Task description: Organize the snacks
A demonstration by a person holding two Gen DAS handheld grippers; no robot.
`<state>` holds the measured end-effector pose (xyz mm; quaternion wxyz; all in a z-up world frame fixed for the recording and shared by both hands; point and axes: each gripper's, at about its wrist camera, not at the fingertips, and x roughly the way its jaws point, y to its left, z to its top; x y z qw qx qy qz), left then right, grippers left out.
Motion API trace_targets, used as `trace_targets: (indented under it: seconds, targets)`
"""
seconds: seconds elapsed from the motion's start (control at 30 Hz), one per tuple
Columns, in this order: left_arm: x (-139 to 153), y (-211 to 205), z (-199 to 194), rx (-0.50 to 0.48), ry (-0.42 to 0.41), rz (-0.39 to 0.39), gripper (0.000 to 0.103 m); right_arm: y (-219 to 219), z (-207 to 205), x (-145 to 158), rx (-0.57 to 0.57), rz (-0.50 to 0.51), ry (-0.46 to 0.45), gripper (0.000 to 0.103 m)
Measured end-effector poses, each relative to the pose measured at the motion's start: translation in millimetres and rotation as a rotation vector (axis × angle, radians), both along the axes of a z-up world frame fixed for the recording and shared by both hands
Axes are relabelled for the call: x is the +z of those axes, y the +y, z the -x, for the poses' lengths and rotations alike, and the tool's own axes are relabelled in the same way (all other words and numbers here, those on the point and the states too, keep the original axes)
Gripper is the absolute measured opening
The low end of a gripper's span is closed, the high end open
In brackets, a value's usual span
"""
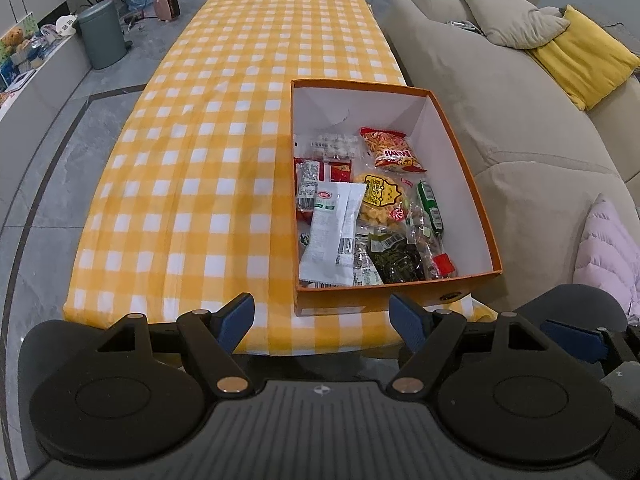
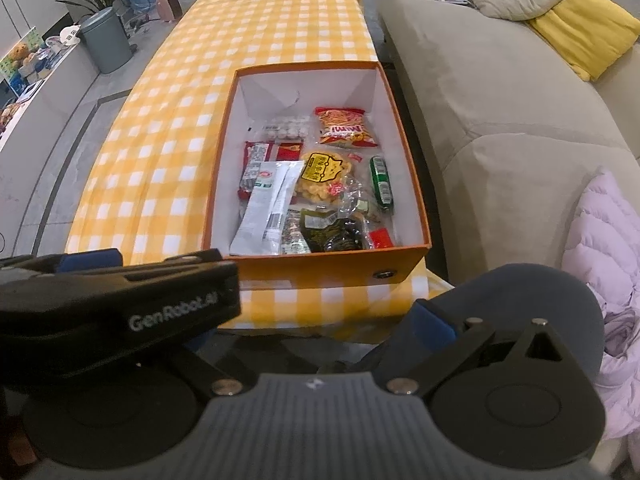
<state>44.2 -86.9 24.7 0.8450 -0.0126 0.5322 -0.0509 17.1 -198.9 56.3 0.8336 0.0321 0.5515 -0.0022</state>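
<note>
One table, one box, two grippers.

Spread with a yellow-checked cloth (image 1: 208,152), bearing one orange box (image 1: 460,160) at its near right corner, beside one beige sofa (image 1: 500,112). Packed inside: roughly ten snack packets, overlapping and hard to count; among them one white packet (image 1: 332,232), one red chip bag (image 1: 394,150), one yellow-labelled bag (image 1: 380,196), one green tube (image 1: 431,208). Left gripper (image 1: 322,322) spread wide, empty, short of the box. Right gripper (image 2: 320,308) empty too, apparently wide apart, left finger hidden.
</note>
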Motion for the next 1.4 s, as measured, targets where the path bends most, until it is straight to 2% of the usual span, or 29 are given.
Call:
trace_targets:
  seconds: [1.4]
  targets:
    - [-0.2, -0.1, -0.9, -0.011, -0.018, -0.010, 0.088, 7.1, 2.0, 1.6, 0.017, 0.029, -0.012, 0.099]
